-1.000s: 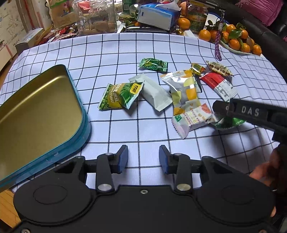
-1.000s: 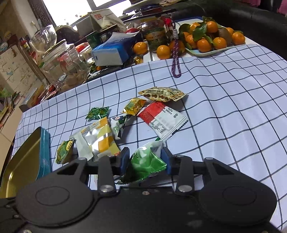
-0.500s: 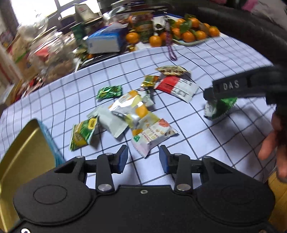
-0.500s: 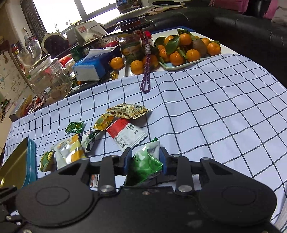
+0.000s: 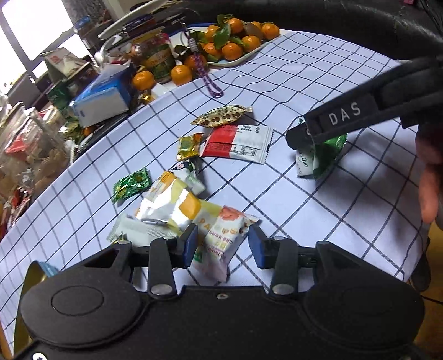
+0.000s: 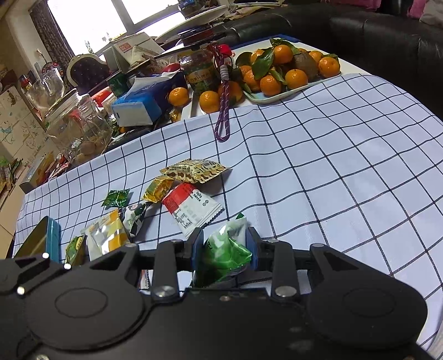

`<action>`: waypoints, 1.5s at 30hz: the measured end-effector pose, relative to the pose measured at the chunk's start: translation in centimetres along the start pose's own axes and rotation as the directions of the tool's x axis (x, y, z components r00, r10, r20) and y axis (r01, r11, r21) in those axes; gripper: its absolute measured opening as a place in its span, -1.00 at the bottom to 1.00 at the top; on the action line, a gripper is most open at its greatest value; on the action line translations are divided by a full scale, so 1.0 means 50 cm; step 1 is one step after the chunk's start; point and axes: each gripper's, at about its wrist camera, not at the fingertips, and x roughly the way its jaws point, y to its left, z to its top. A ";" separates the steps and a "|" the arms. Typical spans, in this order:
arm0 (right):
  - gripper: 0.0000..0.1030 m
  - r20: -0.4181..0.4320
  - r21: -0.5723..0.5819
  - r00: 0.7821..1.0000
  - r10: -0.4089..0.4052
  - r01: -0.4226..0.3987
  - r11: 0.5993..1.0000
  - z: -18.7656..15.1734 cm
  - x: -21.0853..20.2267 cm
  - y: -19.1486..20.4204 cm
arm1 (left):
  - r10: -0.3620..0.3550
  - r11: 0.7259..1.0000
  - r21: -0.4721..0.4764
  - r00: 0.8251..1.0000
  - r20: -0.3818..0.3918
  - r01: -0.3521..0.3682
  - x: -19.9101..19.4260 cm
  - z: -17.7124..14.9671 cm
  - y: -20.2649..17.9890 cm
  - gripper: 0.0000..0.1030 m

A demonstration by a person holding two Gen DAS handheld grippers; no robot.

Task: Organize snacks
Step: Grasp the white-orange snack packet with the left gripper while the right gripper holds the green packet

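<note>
Right tongs (image 6: 224,249) are clamped on a green snack packet (image 6: 225,250) above the worktop (image 6: 332,180); left tongs (image 5: 223,245) are spread around an orange-print packet (image 5: 221,243). Other snacks remain unsorted; the tin (image 6: 41,241) appears unfilled.

bright window (image 6: 83,25) | black leather sofa (image 6: 360,25) | checked tablecloth (image 6: 332,166)

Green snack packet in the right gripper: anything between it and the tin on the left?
Yes. The right gripper is shut on the green packet, and the tin sits at the far left. Between them lie the yellow-and-silver packet and the left gripper's black body, so carry it over them.
</note>
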 end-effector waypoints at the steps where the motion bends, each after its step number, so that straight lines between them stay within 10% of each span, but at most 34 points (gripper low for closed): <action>1: -0.34 -0.002 0.003 1.000 0.003 -0.003 1.000 0.001 0.001 -0.002 | -0.017 1.000 0.013 1.000 0.000 0.017 0.003 0.003 0.004 -0.03; 13: -0.29 -0.013 -0.006 1.000 -0.002 0.002 1.000 0.006 0.002 -0.001 | -0.208 0.951 -0.245 0.976 -0.059 0.188 0.009 -0.007 0.050 -0.07; 28: -0.14 -0.029 -0.030 0.999 -0.028 0.027 0.999 -0.020 -0.009 0.000 | -0.155 0.932 -0.341 0.986 -0.067 0.123 -0.001 -0.007 0.021 0.07; 31: -0.11 -0.031 -0.061 0.998 -0.053 0.051 0.997 -0.025 -0.009 0.013 | -0.145 0.931 -0.347 0.987 -0.068 0.113 -0.006 -0.009 0.024 -0.38; 45: -0.26 0.044 -0.005 0.993 -0.112 0.113 0.994 -0.017 -0.044 0.059 | -0.077 0.875 -0.479 0.997 -0.002 0.067 -0.102 -0.032 0.103 -0.48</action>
